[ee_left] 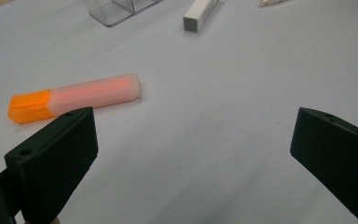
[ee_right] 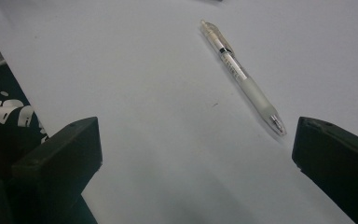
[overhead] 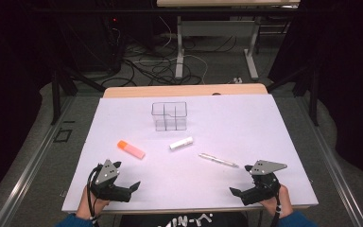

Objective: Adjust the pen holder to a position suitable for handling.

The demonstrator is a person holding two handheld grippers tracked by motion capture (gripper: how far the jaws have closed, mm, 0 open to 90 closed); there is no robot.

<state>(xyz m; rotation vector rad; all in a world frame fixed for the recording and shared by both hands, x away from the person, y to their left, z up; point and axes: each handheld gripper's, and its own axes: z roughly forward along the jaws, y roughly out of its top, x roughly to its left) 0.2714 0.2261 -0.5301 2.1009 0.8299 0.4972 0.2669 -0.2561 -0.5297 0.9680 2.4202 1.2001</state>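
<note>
Both grippers sit at the near edge of the table, one in each hand, and both have their jaws spread wide with nothing between them. The left gripper [overhead: 131,188] hovers near the front-left corner of the white sheet [overhead: 217,184]; in its own view the jaws stand far apart over bare sheet. The right gripper [overhead: 238,192] is at the front-right, same deal: jaws wide, gripping nothing and touching nothing.

Nearest the left gripper is the orange highlighter [ee_left: 74,97], lying flat just beyond its jaws, orange cap pointing left in the left gripper view. Nearest the right one is the clear pen [ee_right: 242,77], lying at a slant just ahead of it, tip close to one jaw in the right gripper view but not touching.

A bit further in there's a white eraser [overhead: 181,143] between the highlighter and the pen. Beyond that, near the middle-back of the sheet, stands a clear plastic organizer box [overhead: 169,116] with compartments.

Behind the table: grey floor, a tangle of cables [overhead: 146,64], and the legs of another desk [overhead: 179,47]. The room's dark on both sides.
</note>
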